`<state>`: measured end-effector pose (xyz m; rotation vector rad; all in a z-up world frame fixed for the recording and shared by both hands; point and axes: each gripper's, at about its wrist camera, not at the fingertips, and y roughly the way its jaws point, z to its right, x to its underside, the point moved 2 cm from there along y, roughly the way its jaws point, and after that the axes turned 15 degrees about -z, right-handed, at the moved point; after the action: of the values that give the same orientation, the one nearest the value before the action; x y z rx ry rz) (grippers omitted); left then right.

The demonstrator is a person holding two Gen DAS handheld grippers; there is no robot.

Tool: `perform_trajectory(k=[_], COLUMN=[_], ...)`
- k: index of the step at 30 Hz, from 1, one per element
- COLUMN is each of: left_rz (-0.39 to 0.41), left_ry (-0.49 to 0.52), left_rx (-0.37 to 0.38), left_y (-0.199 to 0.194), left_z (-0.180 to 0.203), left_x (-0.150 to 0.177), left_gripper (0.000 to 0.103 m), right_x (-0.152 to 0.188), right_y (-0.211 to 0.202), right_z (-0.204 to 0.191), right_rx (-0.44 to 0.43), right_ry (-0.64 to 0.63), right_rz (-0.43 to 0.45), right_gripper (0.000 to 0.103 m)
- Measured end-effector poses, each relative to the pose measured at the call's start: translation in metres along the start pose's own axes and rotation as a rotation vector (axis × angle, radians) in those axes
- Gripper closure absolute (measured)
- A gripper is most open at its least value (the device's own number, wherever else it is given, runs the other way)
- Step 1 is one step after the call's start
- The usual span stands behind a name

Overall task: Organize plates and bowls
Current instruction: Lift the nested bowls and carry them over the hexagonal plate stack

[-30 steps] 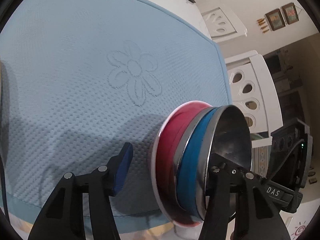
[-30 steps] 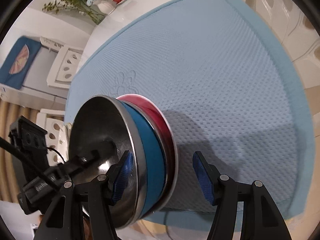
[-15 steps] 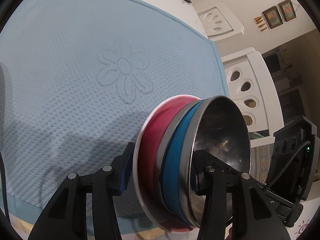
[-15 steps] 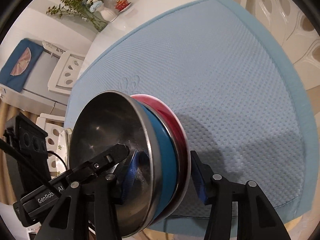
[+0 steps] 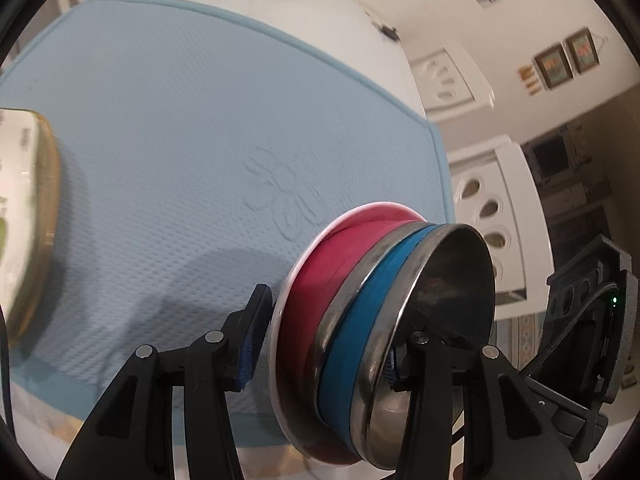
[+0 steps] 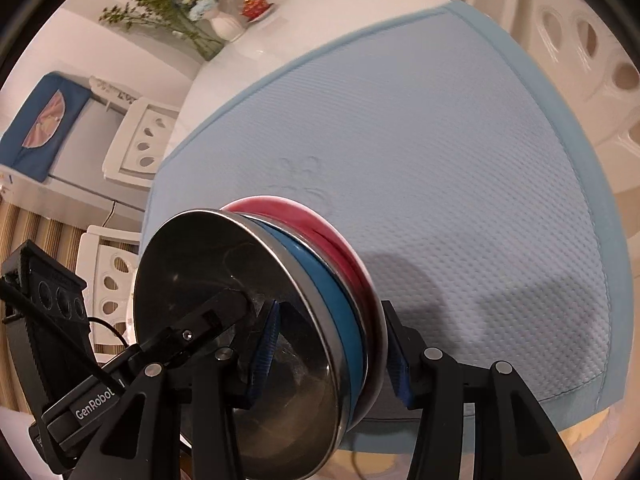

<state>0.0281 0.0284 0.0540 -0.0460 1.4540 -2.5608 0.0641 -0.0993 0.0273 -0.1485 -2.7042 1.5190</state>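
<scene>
The left gripper (image 5: 320, 344) has its fingers (image 5: 252, 340) closed on a stack (image 5: 360, 320) of nested dishes held on edge above the blue mat (image 5: 180, 140); one pad presses the back of the red plate (image 5: 316, 288), the other sits inside the steel bowl (image 5: 452, 280); between them lies a blue bowl (image 5: 360, 320) rimmed in steel; the right gripper (image 6: 328, 352) clamps the same stack (image 6: 312, 300) from the opposite side, one finger (image 6: 264, 352) inside the steel bowl (image 6: 208, 280) and the other against the red plate (image 6: 332, 236), with the blue bowl (image 6: 336, 308) sandwiched between; the stack hangs tilted over the near edge of the mat (image 6: 440, 160), which covers a white surface (image 6: 248, 52); a raised flower pattern (image 5: 284, 196) marks the mat just beyond the stack; at the far left of the left view a gold-rimmed white dish (image 5: 28, 220), blurred, seems to rest on the mat, well apart from the stack; a vase of flowers (image 6: 192, 8) stands at the far end of the surface; white chairs (image 6: 136, 144) stand around it.
</scene>
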Motion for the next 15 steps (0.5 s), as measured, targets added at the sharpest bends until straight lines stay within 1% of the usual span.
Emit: perform_trajectory(k=[5,8,11,15], left_rz=[0.046,0.062,0.09,0.13], left_ry=[-0.033,-0.051,-0.073,-0.127], left_rx=[-0.005,-0.007,-0.019,-0.021], left_y=[-0.035,-0.065,-0.105,-0.148], left_z=[-0.021,-0.038,-0.06,-0.095], left_x=[0.001,0.005,0.009,0.008], left_gripper=[0.06,0.06,0.06,0.06], right_x=[0.0,0.002,0.004,0.005], right_y=[0.005,0.007,0.009,0.019], right_z=[-0.038,-0.068,-0.107,-0.168], right_rx=[-0.012,-0.011,-0.003,0.001], right_ry=[-0.007,-0.013,-0.042,-0.097], right_rz=[-0.014,-0.017,-0.029,-0.041], right_gripper=[0.054,0.054,0.054,0.054])
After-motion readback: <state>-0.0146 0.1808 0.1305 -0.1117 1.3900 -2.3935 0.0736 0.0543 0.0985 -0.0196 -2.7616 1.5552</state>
